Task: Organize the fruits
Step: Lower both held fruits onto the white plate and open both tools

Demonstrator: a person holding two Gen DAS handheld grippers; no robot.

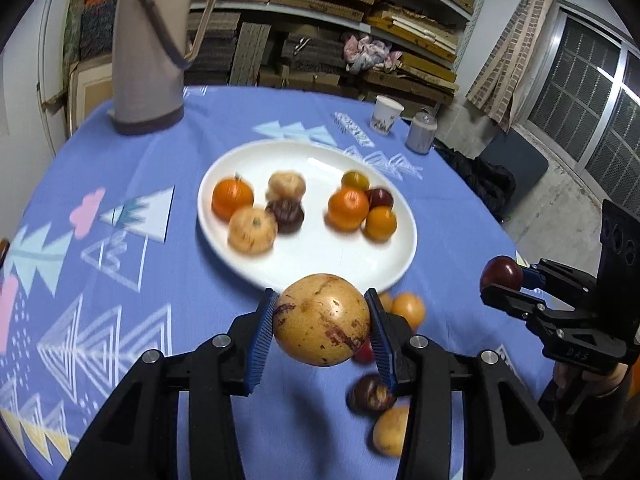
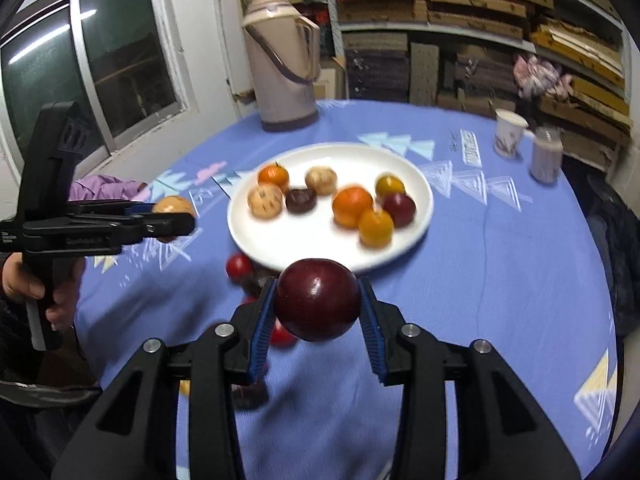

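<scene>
On blue tablecloth (image 1: 168, 280) before cluttered shelves, mid-carry: left gripper (image 1: 322, 320) pinching tan fruit (image 1: 322, 320), right gripper (image 2: 317, 306) pinching dark red plum (image 2: 317, 306), next likely onto centre-frame white plate (image 1: 320, 152).

Right gripper (image 1: 505, 280), seen in left wrist view: embossed marking on black body, looks like "DAS", not certain. Left gripper (image 2: 176, 219), seen in right wrist view: small white print on side of body, too blurred to read. Tablecloth (image 2: 520, 260): white printed lettering block near cup (image 2: 509, 133), unreadable.
</scene>
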